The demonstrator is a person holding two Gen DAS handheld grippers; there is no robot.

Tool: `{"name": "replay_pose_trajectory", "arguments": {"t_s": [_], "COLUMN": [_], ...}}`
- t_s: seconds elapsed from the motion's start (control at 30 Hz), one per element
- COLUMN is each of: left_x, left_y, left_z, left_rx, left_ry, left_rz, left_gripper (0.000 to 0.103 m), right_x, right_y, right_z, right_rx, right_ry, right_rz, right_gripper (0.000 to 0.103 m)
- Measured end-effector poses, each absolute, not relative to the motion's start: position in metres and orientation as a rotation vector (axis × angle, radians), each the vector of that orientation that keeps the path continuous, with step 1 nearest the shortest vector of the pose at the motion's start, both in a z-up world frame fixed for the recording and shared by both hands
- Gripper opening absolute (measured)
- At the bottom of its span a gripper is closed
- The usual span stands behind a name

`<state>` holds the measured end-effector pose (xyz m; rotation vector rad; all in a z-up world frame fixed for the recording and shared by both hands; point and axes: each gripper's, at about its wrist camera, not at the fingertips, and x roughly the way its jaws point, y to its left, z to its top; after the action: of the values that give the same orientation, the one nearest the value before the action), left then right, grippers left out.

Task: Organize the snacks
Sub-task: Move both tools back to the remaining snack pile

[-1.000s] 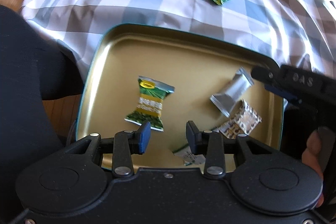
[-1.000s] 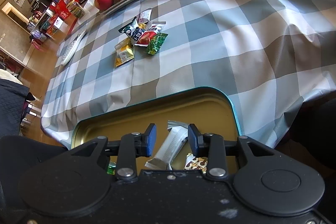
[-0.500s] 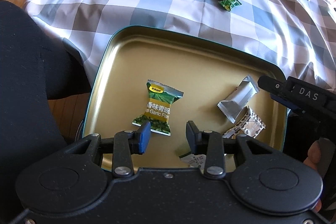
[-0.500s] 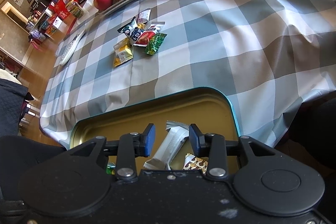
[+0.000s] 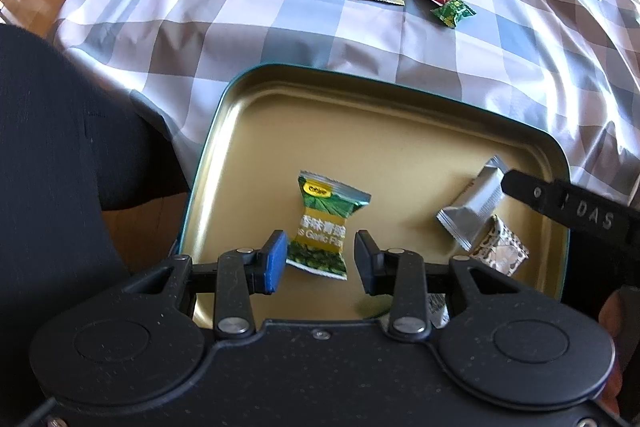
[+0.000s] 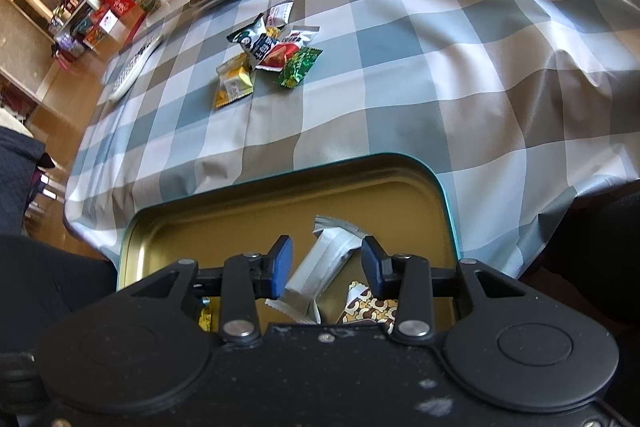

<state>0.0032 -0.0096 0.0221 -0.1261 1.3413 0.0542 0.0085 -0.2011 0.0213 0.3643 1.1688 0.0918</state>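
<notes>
Your left gripper (image 5: 321, 261) fingers apart over green snack (image 5: 326, 227) in gold tray (image 5: 224, 131). Your right gripper (image 6: 326, 267) fingers opening, silver packet (image 6: 326, 263) between, untouched. More snacks (image 6: 268, 55) on checked surface (image 6: 440, 67).

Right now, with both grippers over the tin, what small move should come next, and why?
Probably lift the right gripper clear of the tin. Its jaws are opening, and the silver packet between them lies in the tin, seemingly released. Several snacks wait on the cloth, so it could fetch one next.
</notes>
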Motion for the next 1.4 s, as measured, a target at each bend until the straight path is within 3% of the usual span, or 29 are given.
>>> {"name": "replay_pose_trajectory", "arguments": {"t_s": [0.8, 1.4], "left_x": [0.116, 0.23], "left_y": [0.014, 0.013], "left_z": [0.042, 0.023], "left_rx": [-0.103, -0.085], "left_ry": [1.334, 1.362], "left_rz": [0.042, 0.057], "left_gripper": [0.046, 0.046], "right_x": [0.038, 0.154], "right_y": [-0.186, -0.18], "right_z": [0.028, 0.033], "right_rx": [0.311, 0.258], "right_ry": [1.366, 1.372], "right_rz": [0.203, 0.158], "right_gripper": [0.046, 0.047]}}
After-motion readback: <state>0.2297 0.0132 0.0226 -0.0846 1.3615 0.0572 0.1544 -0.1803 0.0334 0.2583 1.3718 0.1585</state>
